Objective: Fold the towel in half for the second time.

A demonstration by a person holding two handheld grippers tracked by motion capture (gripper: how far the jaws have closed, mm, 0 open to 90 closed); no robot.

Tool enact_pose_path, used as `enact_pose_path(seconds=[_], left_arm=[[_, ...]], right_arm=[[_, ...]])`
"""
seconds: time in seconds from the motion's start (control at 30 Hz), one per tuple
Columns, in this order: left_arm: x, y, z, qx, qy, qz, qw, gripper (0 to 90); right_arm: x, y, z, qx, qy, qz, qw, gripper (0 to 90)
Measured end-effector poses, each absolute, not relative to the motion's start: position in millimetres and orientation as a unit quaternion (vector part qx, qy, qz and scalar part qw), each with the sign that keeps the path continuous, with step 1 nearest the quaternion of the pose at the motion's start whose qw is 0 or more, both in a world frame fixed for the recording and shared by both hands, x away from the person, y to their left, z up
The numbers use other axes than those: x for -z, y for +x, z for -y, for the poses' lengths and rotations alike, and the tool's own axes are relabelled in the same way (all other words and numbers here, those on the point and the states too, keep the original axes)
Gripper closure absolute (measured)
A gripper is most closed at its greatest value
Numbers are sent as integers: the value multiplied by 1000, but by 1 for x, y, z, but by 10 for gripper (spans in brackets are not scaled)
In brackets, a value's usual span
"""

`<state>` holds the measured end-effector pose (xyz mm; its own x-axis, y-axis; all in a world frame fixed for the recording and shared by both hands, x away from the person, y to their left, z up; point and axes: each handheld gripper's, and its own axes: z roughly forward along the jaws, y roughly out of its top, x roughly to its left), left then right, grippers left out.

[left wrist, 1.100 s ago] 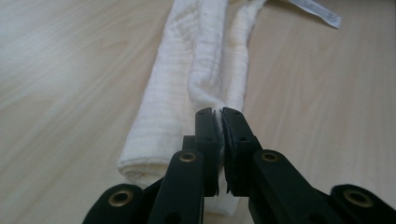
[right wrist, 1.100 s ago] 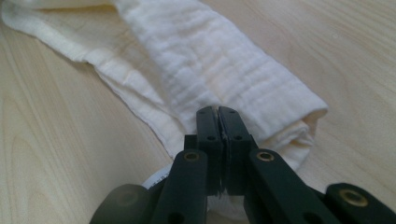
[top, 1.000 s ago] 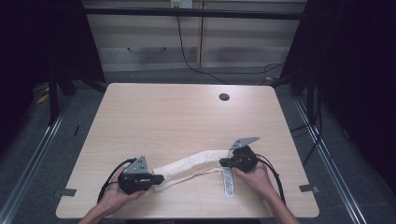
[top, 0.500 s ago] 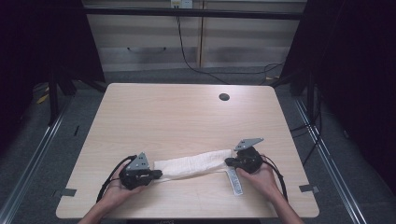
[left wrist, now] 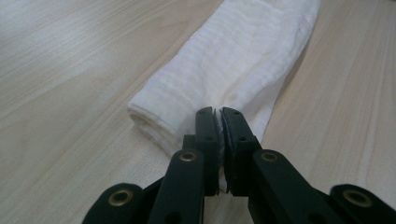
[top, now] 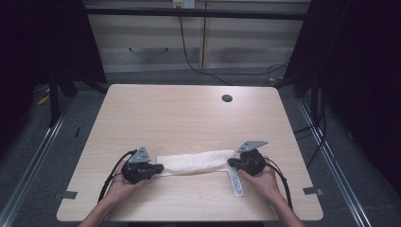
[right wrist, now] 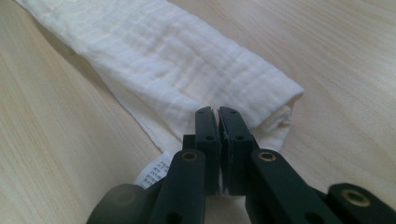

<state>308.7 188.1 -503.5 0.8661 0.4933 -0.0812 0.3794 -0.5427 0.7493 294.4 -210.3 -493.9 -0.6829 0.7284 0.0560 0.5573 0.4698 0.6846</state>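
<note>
The white cloth (top: 196,162), folded into a long narrow band of several layers, lies flat on the near part of the wooden surface (top: 189,118), at about 6 o'clock from its middle, and runs from left to right between the two hands. In the high view its weave shows fine ribbed lines, and in both gripper views the layered folds show at each end.

At the band's left end, about 7 o'clock on the surface, the left hand-held gripper (top: 158,168) points toward 3 o'clock. Its jaws are pressed together on the cloth's edge, and the left gripper view shows a thin sliver of white fabric pinched between the pads (left wrist: 218,122). The left hand (top: 120,182) holds it from below, and a black cable loops off toward 8 o'clock.

At the right end, about 5 o'clock on the surface, the right hand-held gripper (top: 231,162) points toward 9 o'clock and is likewise clamped on the cloth's edge (right wrist: 215,120), held by the right hand (top: 262,177).

A white care label (top: 235,182) hangs from that end and lies on the surface toward 6 o'clock. It carries rows of small dark print; in the right gripper view the label (right wrist: 154,173) shows beside the jaws, but its writing is too small and blurred to read.

A round dark grommet hole (top: 227,98) sits at about 1 o'clock on the surface, well apart from the cloth.
</note>
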Motion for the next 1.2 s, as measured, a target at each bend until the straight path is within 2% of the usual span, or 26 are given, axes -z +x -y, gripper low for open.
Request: enact_pose_path(seconds=[0.3, 0.53, 0.63, 0.83, 0.93, 1.2], left_arm=[[504, 316, -194, -48, 859, -283, 424, 803], [497, 310, -196, -49, 853, -289, 432, 652], [492, 306, -199, -52, 854, -285, 433, 633], [474, 300, -219, -61, 827, -317, 460, 444], [467, 298, -236, -73, 810, -333, 476, 400], [474, 294, -265, -75, 815, -369, 440, 311]], right_arm=[[488, 283, 216, -367, 376, -843, 116, 807], [479, 274, 227, -406, 379, -827, 90, 759], [474, 266, 231, -423, 378, -819, 87, 762], [462, 254, 241, -446, 391, -799, 101, 666], [458, 248, 249, -447, 396, -793, 117, 636], [463, 238, 282, -443, 443, -767, 140, 545]])
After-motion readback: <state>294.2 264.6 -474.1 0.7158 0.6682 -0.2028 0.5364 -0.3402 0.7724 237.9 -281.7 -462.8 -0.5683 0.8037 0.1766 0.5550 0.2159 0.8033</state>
